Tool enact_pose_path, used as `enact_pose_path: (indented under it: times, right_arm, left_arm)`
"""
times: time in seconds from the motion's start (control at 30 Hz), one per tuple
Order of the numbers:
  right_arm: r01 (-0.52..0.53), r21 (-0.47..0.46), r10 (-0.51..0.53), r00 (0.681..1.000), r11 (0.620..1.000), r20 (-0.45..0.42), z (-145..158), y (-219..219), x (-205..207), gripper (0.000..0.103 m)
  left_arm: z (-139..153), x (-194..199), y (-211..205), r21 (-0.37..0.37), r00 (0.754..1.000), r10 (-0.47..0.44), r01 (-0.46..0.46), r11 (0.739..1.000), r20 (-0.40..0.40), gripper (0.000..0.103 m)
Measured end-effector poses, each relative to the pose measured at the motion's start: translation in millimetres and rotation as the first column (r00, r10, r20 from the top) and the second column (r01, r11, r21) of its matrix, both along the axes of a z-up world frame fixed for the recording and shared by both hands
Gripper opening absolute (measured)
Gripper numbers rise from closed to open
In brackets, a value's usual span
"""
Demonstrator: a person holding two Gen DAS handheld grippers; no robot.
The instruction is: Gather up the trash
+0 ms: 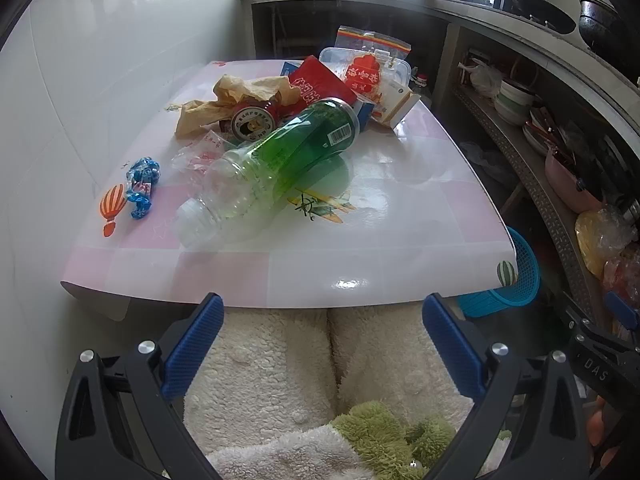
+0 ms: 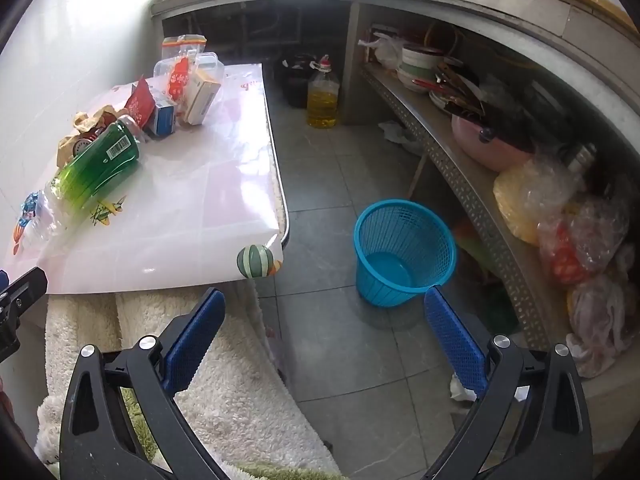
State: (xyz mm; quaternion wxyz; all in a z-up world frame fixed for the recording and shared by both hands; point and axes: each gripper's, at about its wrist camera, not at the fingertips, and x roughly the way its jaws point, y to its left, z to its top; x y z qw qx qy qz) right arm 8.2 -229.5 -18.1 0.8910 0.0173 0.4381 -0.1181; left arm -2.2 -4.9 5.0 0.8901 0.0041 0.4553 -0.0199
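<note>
Basically start | left gripper (image 1: 322, 346) apart, empty | right gripper (image 2: 324, 340) apart, empty | bottle (image 1: 268, 164) lying on table (image 1: 400, 216) at 12 | basket (image 2: 404, 252) on floor, 1 o'clock | risk: round bottle rolls off.

The right gripper (image 2: 322, 322) is wide open and holds nothing. A blue basket (image 2: 404, 254) stands on the floor beside the table (image 2: 192, 216). A green bottle (image 2: 94, 170) lies on the table.

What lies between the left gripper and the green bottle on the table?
Only bare glossy tabletop with printed cartoons separates the open left gripper from the green bottle, as the left wrist view shows.
</note>
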Motion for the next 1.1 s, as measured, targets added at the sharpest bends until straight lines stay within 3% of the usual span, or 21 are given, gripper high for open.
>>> enact_pose_path:
  times: [1.1]
  right_arm:
    - [-0.006,0.003,0.006,1.0,1.0,-0.006,4.1,1.0,-0.1,0.095]
  left_arm:
    - [-4.6,-1.8,7.8,0.027,1.0,0.012,-0.012,1.0,0.001,0.097]
